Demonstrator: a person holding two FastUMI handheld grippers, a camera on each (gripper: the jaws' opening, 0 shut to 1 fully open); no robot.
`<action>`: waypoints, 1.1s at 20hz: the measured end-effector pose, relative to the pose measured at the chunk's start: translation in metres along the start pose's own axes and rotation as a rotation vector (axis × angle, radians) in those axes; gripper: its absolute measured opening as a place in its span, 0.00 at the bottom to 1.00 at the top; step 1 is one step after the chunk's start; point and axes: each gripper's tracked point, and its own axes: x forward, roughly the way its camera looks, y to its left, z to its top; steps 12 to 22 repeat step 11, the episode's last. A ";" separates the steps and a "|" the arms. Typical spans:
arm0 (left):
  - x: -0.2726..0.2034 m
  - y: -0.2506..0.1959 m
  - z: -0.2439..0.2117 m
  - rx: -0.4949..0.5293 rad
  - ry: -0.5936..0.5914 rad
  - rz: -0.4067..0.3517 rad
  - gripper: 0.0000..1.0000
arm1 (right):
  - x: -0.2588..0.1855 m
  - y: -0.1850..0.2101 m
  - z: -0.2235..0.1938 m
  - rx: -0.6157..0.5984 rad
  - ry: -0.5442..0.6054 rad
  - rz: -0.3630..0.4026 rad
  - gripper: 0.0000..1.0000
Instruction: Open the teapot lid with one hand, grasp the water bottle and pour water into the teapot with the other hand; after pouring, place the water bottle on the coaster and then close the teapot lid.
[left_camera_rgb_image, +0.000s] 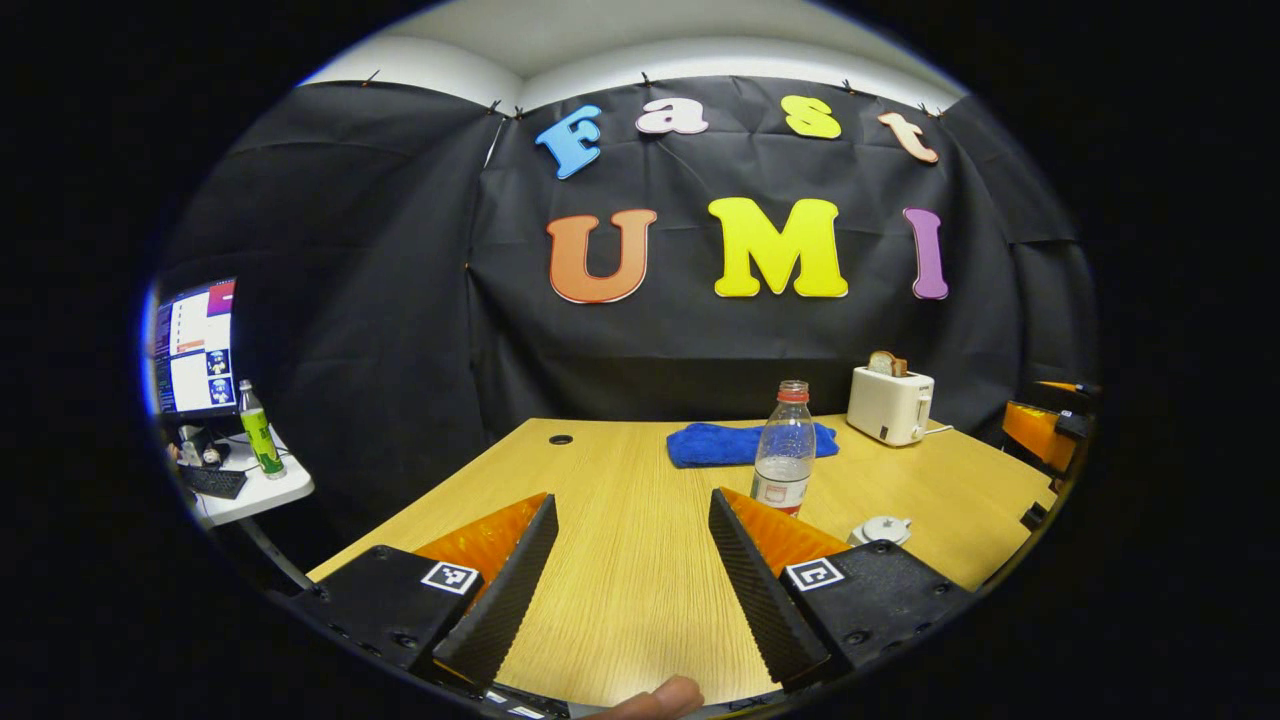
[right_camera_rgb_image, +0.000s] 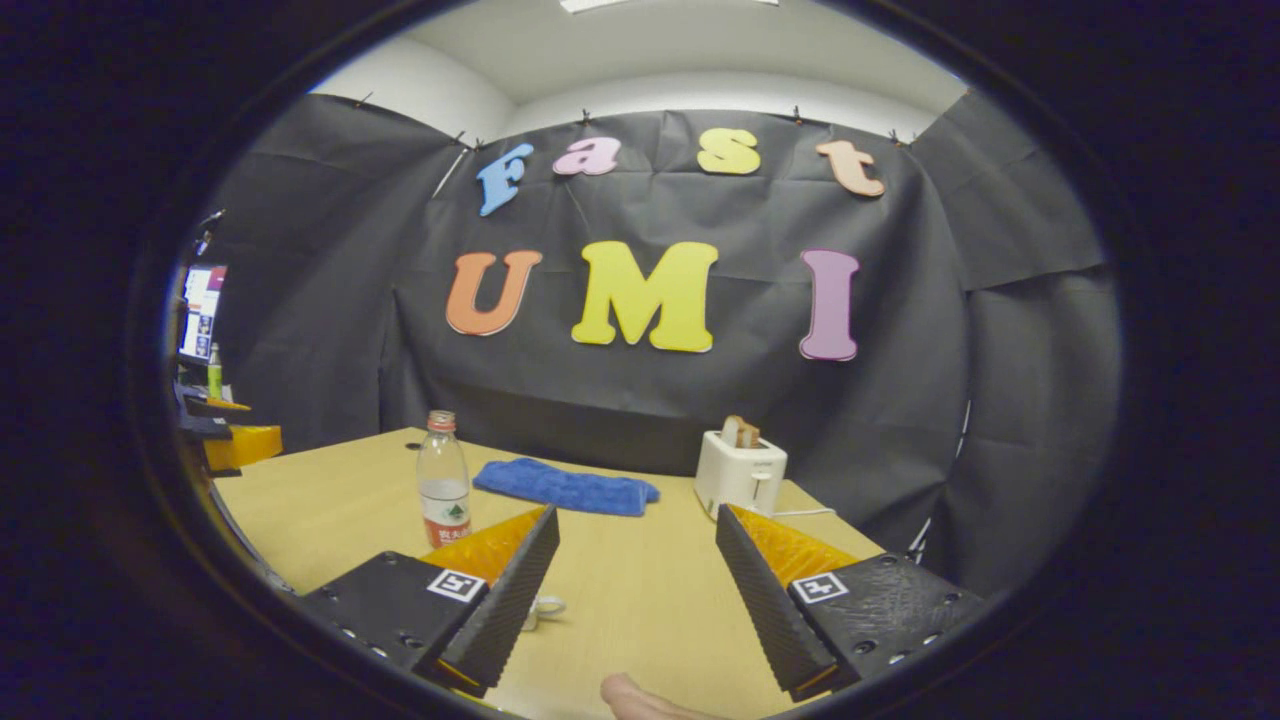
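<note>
Left gripper view: the left gripper is held over the table with its jaws spread wide and nothing between them. The bottle is seen upright on the table, just beyond the right finger; it is clear plastic with a red cap, a white label with a red band low on the body, and what water it holds cannot be judged. The teapot is shown only as a white top with its lid on, beside the bottle and partly hidden behind the right finger. A blue towel is laid behind the bottle, and a white toaster with bread in its slot is set farther right. A monitor and a green bottle are seen on a side desk at left.

Right gripper view: the right gripper is likewise held with jaws wide apart and empty. The bottle is seen upright left of the left finger, near the towel; the toaster stands behind the right finger. A fingertip is visible at the bottom edge.
</note>
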 end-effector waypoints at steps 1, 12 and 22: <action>-0.001 0.000 0.000 0.002 -0.002 -0.003 0.95 | -0.004 -0.006 -0.005 0.019 0.008 -0.014 0.95; -0.013 -0.001 0.009 0.029 -0.034 0.008 0.95 | -0.001 0.001 -0.013 0.063 0.029 0.067 0.95; -0.013 -0.001 0.009 0.029 -0.034 0.008 0.95 | -0.001 0.001 -0.013 0.063 0.029 0.067 0.95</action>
